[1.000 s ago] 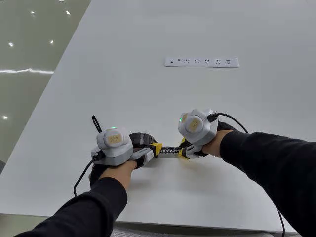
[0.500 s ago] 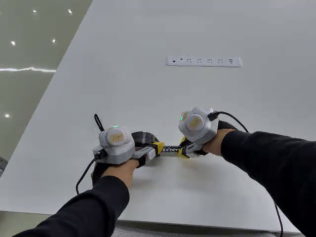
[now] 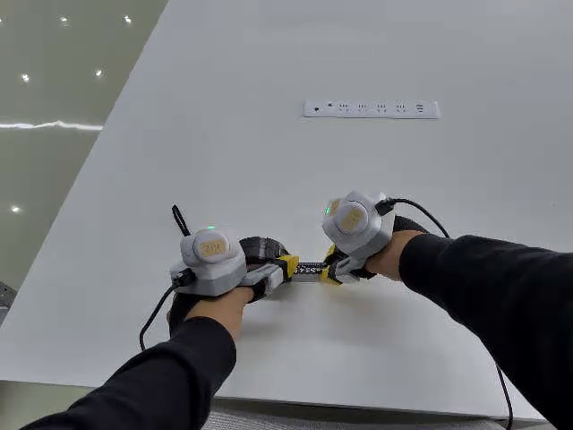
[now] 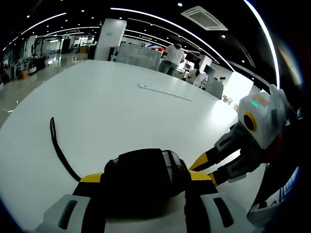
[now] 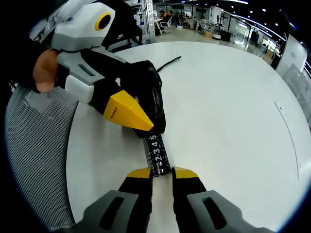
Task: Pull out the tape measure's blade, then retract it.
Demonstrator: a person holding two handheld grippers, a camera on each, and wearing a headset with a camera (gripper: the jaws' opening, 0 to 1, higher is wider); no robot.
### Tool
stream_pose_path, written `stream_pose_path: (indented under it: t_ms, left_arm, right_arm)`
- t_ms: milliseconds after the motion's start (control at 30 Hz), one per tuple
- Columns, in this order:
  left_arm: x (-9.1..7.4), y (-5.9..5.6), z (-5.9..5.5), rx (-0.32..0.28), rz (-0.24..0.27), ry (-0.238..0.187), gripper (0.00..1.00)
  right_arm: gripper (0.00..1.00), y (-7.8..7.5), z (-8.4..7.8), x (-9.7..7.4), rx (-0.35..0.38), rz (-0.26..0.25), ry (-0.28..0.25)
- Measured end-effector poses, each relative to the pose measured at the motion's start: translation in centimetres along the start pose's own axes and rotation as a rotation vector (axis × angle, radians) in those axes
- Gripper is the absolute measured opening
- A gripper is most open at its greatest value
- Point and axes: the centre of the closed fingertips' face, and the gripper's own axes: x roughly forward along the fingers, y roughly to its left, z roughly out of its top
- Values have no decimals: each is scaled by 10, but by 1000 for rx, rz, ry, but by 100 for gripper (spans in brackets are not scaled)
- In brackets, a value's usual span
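Clamps the black tape measure by its case in the left tool, well apart from the power strip, toward the near edge of the table. Pinches the tip of the short exposed blade in the right tool, equally far from the strip.

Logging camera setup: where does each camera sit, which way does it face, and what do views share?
Head view: on the headset, facing forward and down at the table; both sleeves, left gripper and right gripper show.
Left gripper view: on the left gripper, facing along its fingers, shut on the tape measure; right gripper enters from the right.
Right gripper view: on the right gripper, facing along its fingers, pinching the blade, toward the left gripper.
Shared: all three show the tape measure.
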Motion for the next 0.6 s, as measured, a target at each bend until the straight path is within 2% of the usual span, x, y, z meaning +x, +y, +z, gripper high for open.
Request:
stream_pose_path:
  t_ms: [600]
  left_arm:
    - [0,0,0,-3,-3,0,61]
  right_arm:
    - [11,0,4,2,12,2,-14]
